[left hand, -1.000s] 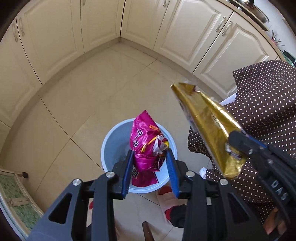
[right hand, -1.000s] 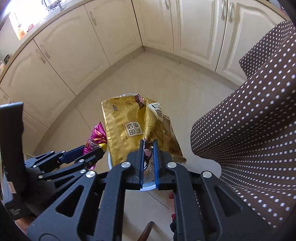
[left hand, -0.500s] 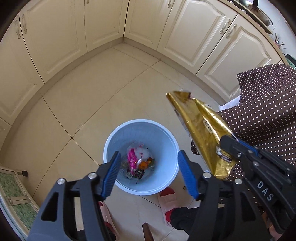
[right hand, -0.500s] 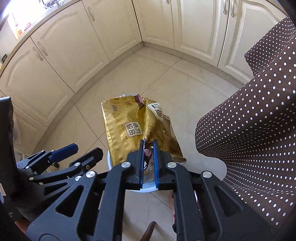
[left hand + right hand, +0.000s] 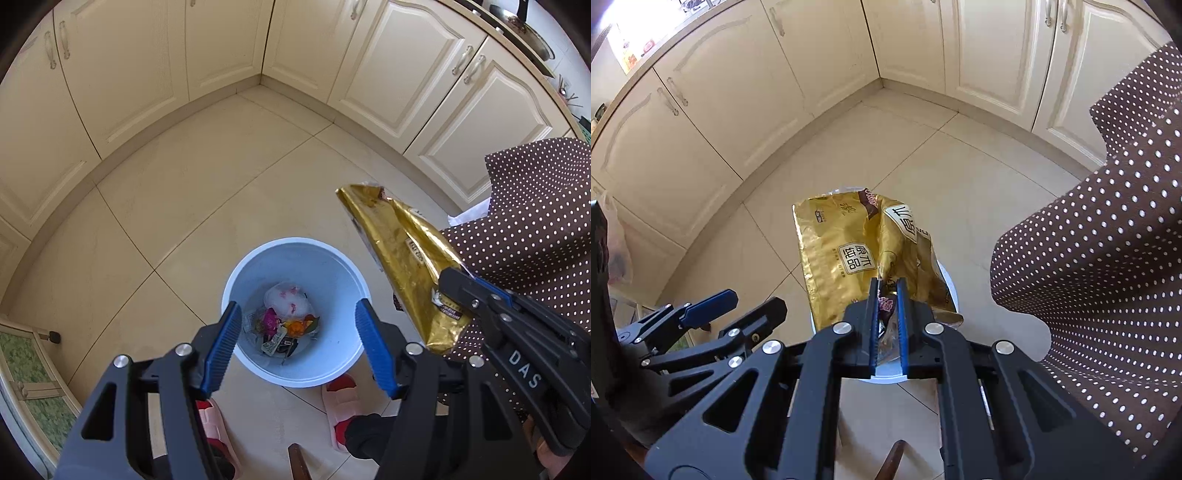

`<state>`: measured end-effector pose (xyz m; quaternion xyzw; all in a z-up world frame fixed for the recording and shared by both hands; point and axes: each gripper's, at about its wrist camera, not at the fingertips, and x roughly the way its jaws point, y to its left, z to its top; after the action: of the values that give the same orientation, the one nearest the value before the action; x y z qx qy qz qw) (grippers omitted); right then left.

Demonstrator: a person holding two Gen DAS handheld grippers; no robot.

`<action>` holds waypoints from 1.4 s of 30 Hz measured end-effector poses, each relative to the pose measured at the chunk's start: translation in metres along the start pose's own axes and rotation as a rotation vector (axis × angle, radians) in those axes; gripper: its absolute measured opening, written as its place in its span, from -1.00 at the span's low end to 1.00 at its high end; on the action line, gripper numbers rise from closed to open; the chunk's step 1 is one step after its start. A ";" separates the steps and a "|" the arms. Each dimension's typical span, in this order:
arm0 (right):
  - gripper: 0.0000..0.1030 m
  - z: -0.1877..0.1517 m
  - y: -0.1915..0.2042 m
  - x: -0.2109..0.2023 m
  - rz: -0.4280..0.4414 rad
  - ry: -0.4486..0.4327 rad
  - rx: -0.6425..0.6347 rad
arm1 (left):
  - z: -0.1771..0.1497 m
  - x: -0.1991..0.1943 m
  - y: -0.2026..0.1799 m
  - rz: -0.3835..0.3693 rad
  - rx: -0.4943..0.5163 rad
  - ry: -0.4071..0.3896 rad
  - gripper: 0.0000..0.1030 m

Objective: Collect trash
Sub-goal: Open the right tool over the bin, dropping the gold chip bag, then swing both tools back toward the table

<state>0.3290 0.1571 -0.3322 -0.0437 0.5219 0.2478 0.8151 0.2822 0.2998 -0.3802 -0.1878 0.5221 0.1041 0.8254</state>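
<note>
A light blue trash bin stands on the tiled floor, with a white wad, a pink wrapper and other scraps at its bottom. My left gripper is open and empty, held above the bin's near rim. My right gripper is shut on a gold snack bag and holds it above the bin, whose rim peeks out behind the bag. In the left wrist view the gold bag hangs to the right of the bin, and the right gripper shows there too.
Cream cabinets wrap the corner behind the bin. A brown polka-dot cloth hangs at the right, also in the right wrist view. Pink slippers on the person's feet stand just before the bin.
My left gripper opened and let go of the pink wrapper, which dropped into the bin. The right gripper still holds the gold bag in about the same place.
</note>
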 end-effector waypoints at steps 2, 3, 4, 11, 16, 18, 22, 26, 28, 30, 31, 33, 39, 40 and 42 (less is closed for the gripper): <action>-0.82 0.002 0.002 0.003 0.003 0.003 -0.004 | -0.001 0.000 0.002 0.004 -0.006 -0.001 0.22; -0.79 0.003 0.003 0.005 0.007 0.005 -0.006 | -0.001 0.000 0.003 0.005 -0.012 -0.001 0.22; -0.76 0.004 0.004 0.007 0.010 0.006 -0.007 | -0.001 0.000 0.004 0.005 -0.014 -0.001 0.22; -0.66 0.010 0.005 0.016 0.005 0.000 -0.005 | 0.000 -0.003 0.007 0.015 -0.015 -0.012 0.22; -0.35 0.010 0.004 0.015 0.005 -0.005 0.002 | 0.001 -0.007 0.008 0.019 -0.011 -0.020 0.22; -0.22 0.009 0.002 0.010 -0.005 -0.016 0.001 | 0.002 -0.012 0.009 0.023 -0.009 -0.028 0.22; -0.21 0.008 0.003 -0.016 -0.030 -0.061 -0.028 | 0.003 -0.034 0.007 0.004 -0.019 -0.077 0.22; -0.21 0.007 0.004 -0.065 -0.060 -0.155 -0.069 | 0.002 -0.066 -0.005 -0.007 -0.002 -0.139 0.22; -0.21 0.007 0.002 -0.093 -0.068 -0.209 -0.082 | 0.002 -0.087 -0.016 -0.011 0.020 -0.176 0.22; -0.20 0.006 0.000 -0.122 -0.071 -0.264 -0.085 | 0.001 -0.108 -0.027 -0.022 0.038 -0.211 0.22; -0.20 0.004 -0.002 -0.140 -0.076 -0.296 -0.088 | 0.000 -0.121 -0.034 -0.032 0.047 -0.233 0.22; -0.19 0.003 -0.007 -0.172 -0.075 -0.354 -0.089 | -0.002 -0.148 -0.052 -0.052 0.078 -0.277 0.25; -0.16 -0.018 -0.048 -0.271 -0.123 -0.519 -0.050 | -0.013 -0.209 -0.125 -0.104 0.204 -0.374 0.33; -0.15 -0.022 -0.057 -0.285 -0.133 -0.542 -0.041 | -0.015 -0.216 -0.140 -0.121 0.226 -0.380 0.33; -0.13 -0.032 -0.080 -0.313 -0.166 -0.582 -0.021 | -0.020 -0.230 -0.175 -0.157 0.293 -0.390 0.33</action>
<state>0.2343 -0.0354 -0.0881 -0.0216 0.2583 0.1879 0.9474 0.2304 0.1382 -0.1460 -0.0826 0.3463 -0.0028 0.9345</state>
